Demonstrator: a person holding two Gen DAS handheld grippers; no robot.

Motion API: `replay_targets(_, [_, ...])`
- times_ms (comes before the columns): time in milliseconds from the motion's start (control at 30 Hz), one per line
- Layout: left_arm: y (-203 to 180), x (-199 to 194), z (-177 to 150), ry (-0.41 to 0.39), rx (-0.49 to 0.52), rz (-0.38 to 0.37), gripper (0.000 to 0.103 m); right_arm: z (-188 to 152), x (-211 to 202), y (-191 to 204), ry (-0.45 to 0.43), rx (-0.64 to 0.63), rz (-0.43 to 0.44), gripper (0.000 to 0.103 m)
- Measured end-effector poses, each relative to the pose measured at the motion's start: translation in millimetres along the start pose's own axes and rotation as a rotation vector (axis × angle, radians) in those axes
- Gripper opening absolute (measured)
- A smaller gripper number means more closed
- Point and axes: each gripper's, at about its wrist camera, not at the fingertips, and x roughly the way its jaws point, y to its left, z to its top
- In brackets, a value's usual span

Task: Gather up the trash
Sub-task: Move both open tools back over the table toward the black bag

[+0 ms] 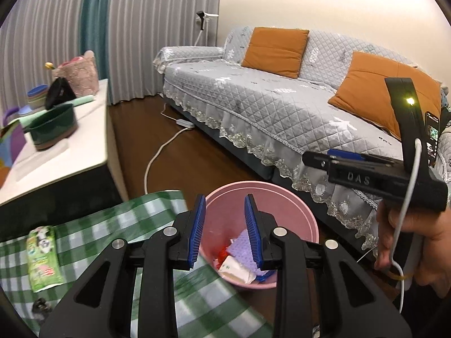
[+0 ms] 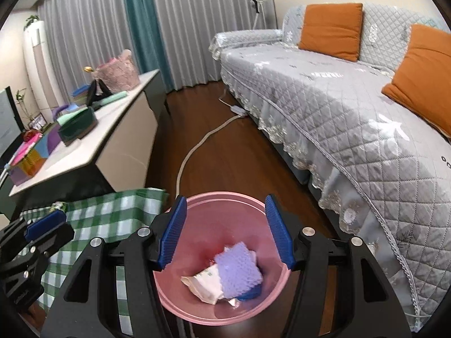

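A pink bin [image 1: 296,214] stands on the floor beside the green checked tablecloth [image 1: 112,225]. It holds a purple sponge cloth [image 2: 239,270], a white wrapper [image 2: 205,281] and other scraps. My left gripper [image 1: 225,233] is open and empty above the bin's near rim. My right gripper [image 2: 227,232] is open and empty right over the bin [image 2: 180,304]; it also shows in the left wrist view [image 1: 318,159], held high at the right. A green packet [image 1: 42,256] lies on the cloth at the left. The left gripper shows at the left edge of the right wrist view [image 2: 45,224].
A grey quilted sofa [image 1: 267,98] with orange cushions [image 1: 274,49] runs along the right. A white-topped cabinet [image 1: 70,155] at the left carries a dark green tub [image 1: 53,129] and other items. A white cable [image 1: 160,152] lies on the wooden floor.
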Motion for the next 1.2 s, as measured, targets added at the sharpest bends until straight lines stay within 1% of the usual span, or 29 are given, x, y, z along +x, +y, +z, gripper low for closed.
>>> replay_targets(300, [35.2,-66.7,-16.0,-0.039,-0.002,0.073,0.029,5.0,-30.4,50.7,-0.087,-0.056,0.101,0.058])
replay_targets(467, [64.5,-104.3,-26.1,-0.055,-0.015,0.133,0.028,6.4,-40.5,77.9,-0.106,-0.085,0.153,0.058])
replay_targets(600, [96.9,-137.5,-37.1,-0.078,-0.051,0.201,0.028,7.9,-46.1,99.2,-0.112,-0.101,0.198,0.058])
replay_targets(667, [116.6,-151.1,-45.9,-0.088,-0.085,0.242,0.028,7.5,-47.5,108.0,-0.111,-0.103,0.223,0.057])
replay_targets(733, [143.7,-163.7,-62.9,-0.090,-0.146,0.296,0.028,6.7,-47.1,118.7,-0.108,-0.110,0.256,0.054])
replay_targets(767, [151.5,-166.0,-67.9,-0.087,-0.168,0.310,0.028,5.4,-45.9,125.7,-0.103,-0.120,0.272,0.054])
replay_targets(833, [177.5,-168.3,-88.4,-0.061,-0.241,0.359,0.028,2.3,-43.3,137.9,-0.094,-0.142,0.294,0.047])
replay_targets(933, [203.9,-162.2,-111.9,-0.012,-0.318,0.395,0.028,-3.2,-37.5,157.2,-0.078,-0.175,0.334,0.044])
replay_targets(1100, [221.7,-143.1,-139.7,0.064,-0.346,0.401,0.028,-12.8,-27.0,186.6,-0.053,-0.229,0.367,0.044])
replay_targets(1200, [226.4,-130.3,-150.4,0.092,-0.362,0.396,0.028,-17.5,-20.2,197.7,-0.037,-0.245,0.378,0.044])
